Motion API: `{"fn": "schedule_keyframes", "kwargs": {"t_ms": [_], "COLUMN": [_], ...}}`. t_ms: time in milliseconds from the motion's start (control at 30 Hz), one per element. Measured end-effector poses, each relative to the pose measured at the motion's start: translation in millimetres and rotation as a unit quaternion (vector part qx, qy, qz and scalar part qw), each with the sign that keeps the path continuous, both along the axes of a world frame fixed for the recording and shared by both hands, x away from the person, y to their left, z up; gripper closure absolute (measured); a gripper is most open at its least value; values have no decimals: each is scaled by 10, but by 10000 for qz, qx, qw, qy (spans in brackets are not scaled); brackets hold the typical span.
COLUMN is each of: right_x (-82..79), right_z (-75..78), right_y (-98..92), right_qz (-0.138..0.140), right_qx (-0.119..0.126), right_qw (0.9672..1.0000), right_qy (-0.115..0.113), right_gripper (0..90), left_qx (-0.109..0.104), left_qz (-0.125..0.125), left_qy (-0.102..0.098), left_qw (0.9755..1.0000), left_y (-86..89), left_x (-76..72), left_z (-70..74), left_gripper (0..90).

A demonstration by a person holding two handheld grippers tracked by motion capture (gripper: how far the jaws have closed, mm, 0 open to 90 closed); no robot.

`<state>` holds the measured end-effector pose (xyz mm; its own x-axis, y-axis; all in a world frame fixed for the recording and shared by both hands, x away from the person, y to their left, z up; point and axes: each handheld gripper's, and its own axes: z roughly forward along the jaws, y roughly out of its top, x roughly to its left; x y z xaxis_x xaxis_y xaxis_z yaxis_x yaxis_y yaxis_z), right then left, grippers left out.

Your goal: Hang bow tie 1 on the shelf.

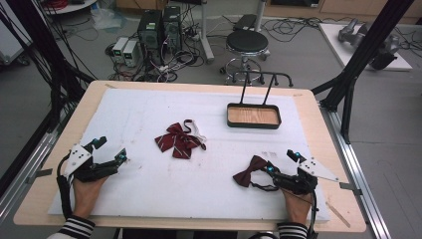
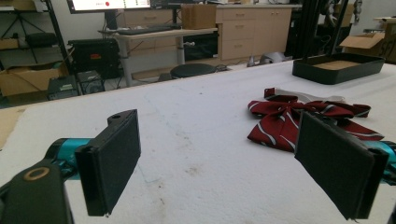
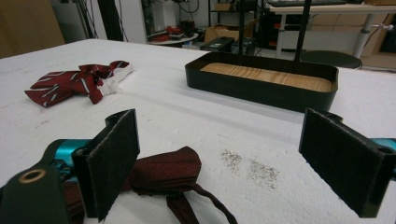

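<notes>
A striped dark-red bow tie with a white strap lies mid-table on the white foam sheet; it also appears as the striped bow tie and the striped bow tie. A plain maroon bow tie lies at the front right, just left of my right gripper, and shows as the maroon bow tie beside that gripper's left jaw. My right gripper is open, holding nothing. At the front left my left gripper is open and holds nothing, and shows as the left gripper.
A black tray with a wooden floor and a tall handle stands at the back right of the foam, also seen as the black tray and the black tray. A stool, computers and cables sit beyond the table's far edge.
</notes>
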<state>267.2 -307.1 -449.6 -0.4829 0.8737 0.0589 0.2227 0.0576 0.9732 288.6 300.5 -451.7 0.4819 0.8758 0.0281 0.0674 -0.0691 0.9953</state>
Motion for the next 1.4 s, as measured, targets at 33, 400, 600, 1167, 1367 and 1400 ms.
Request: {"fn": "schedule_keyframes", "kwargs": {"t_ms": [33,400,600,1167,1367,1400], "right_x": [0,5,-1,1,4,4], "right_z": [0,-1,-1,-1,-3,-3], "right_y": [-1,-11,5,-3,-7,-7], "right_qz": [-2,-14,-47,2,8,8], "right_qx": [20,26,-16,27,7,7], "right_qw": [10000,10000,10000,10000,10000,10000], "right_qy": [16,-7,-23,3,-43,-43], "right_gripper": [114,115,115,115,115,115], "left_qx": [7,-29,-14,355,606,640], "left_qz": [-1,-65,-100,-298,-669,-734], "left_qy": [-3,-19,-50,236,392,400], "left_qw": [10000,10000,9999,9986,9951,9944], "left_y": [0,5,8,-15,-66,-75], "left_x": [0,0,-6,84,184,203], "left_z": [0,0,-1,144,344,380], "left_gripper": [149,149,145,145,145,145]}}
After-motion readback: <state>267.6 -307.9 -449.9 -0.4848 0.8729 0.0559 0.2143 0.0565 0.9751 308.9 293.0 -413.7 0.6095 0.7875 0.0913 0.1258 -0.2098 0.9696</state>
